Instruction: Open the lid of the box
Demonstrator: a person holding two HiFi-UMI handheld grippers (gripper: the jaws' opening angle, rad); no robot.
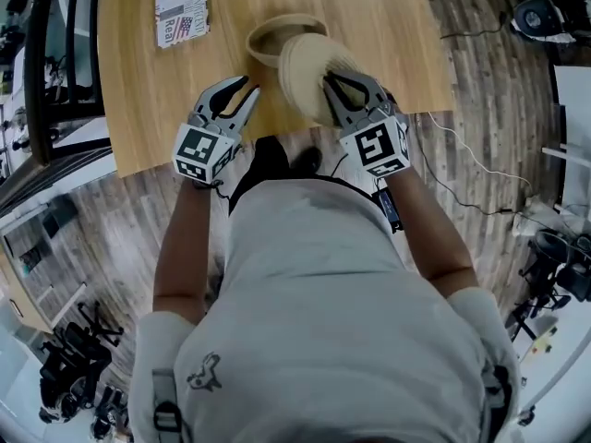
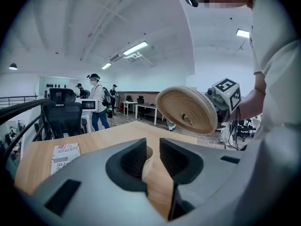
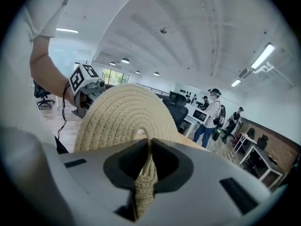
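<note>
We have the woven lid [image 1: 305, 67] off the box [image 1: 268, 33]. The right claw [image 1: 331, 83] is clamped on the lid's rim, and the right gripper view shows the rope edge pinched flat between the two jaws. The lid hangs clear of the desk [image 1: 397, 26], tipped up on edge, so its disc stands nearly upright. One flat face is turned toward our left side, where the left gripper view shows it as a full round. The box sits open on the desk just beyond the lid, a little to its left, and its mouth is uncovered. Our left claw [image 1: 249, 88] holds nothing. Its jaws stand a narrow gap apart with only the desk and a slice of the box rim showing through them. It sits beside the lid on the left without touching it. A printed sheet [image 1: 181, 9] lies on the desk farther back on the left, well apart from the box. We judge the opening itself done, with only setting the lid down left to do. That move depends on the box lying directly ahead of the right claw. The lid must therefore swing sideways to bare desk, probably to the right, and tip flat before the jaws let go. Otherwise its lower edge may catch the box rim.
</note>
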